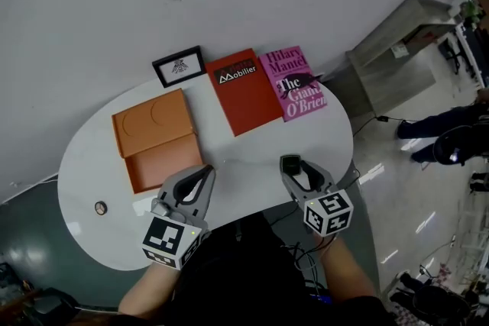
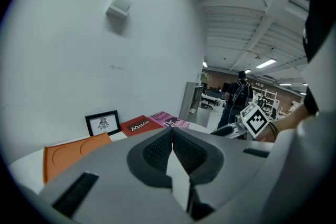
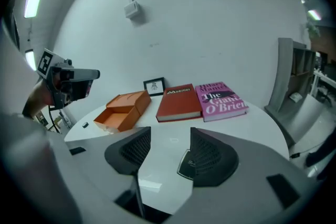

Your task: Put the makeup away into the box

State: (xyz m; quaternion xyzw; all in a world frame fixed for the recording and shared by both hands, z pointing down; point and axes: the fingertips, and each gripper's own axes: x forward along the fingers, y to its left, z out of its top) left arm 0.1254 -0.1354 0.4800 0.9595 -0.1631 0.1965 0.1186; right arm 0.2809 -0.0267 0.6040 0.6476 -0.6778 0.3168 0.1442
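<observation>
**A:** Where did the makeup sit, seen from the head?

**B:** A dark flat case, compact-like, lay on the white table at about 3 o'clock from the table's middle. It was right at the tip of the right gripper. Its print was too small to read.

**A:** Did that gripper have hold of it?

**B:** No. In the right gripper view its jaws stood well apart with bare tabletop between them. The case lay flat by the inner side of the 3 o'clock jaw, partly hidden behind it. The other jaw was clear of it.

**A:** And the left gripper?

**B:** Its jaws were pressed together with nothing between them. Its tip was near the table's middle, just at 3 o'clock of the box's tray. I couldn't tell whether it touched the tray.

**A:** How did the box lie?

**B:** The orange box was open at about 10 o'clock from the middle. Its lid lay flat on the 12 o'clock side of the tray, and the tray showed its bare orange floor. The case was well apart from it, at 3 o'clock.

**A:** Anything else on the table?

**B:** A framed picture stood just short of 12 o'clock. A red book lay at 1, touching a pink book towards 2. A small round thing lay near the edge at 8.
</observation>
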